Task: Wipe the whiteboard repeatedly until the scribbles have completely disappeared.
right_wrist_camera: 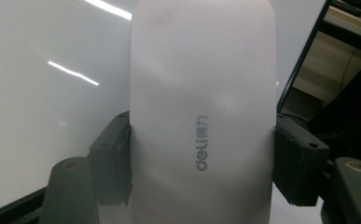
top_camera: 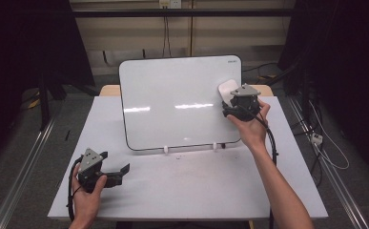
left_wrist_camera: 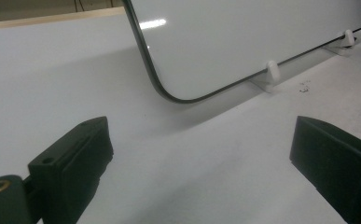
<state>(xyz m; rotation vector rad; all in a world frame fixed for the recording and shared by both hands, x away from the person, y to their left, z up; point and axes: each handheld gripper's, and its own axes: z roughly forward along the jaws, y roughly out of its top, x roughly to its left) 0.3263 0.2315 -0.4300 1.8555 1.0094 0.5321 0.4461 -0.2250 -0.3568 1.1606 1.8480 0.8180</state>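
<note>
A white board (top_camera: 177,102) with a black rim leans back on two small white feet (top_camera: 165,149) at the middle of the table. My right gripper (top_camera: 230,98) is shut on a white eraser (top_camera: 226,89) and holds it against the board's right side, near the upper edge. In the right gripper view the eraser (right_wrist_camera: 201,107) stands between both jaws, with grey lettering on its back and the board (right_wrist_camera: 38,93) behind it. My left gripper (top_camera: 117,172) rests open near the table's front left, nothing between its jaws. Its own view looks at the board's lower corner (left_wrist_camera: 243,42).
The white table (top_camera: 187,186) carries the board on a wooden strip at its far edge. Black cables trail from both grippers. Metal rails run along the floor on both sides, with cables on the floor (top_camera: 318,138) at the right. Dark curtains flank the scene.
</note>
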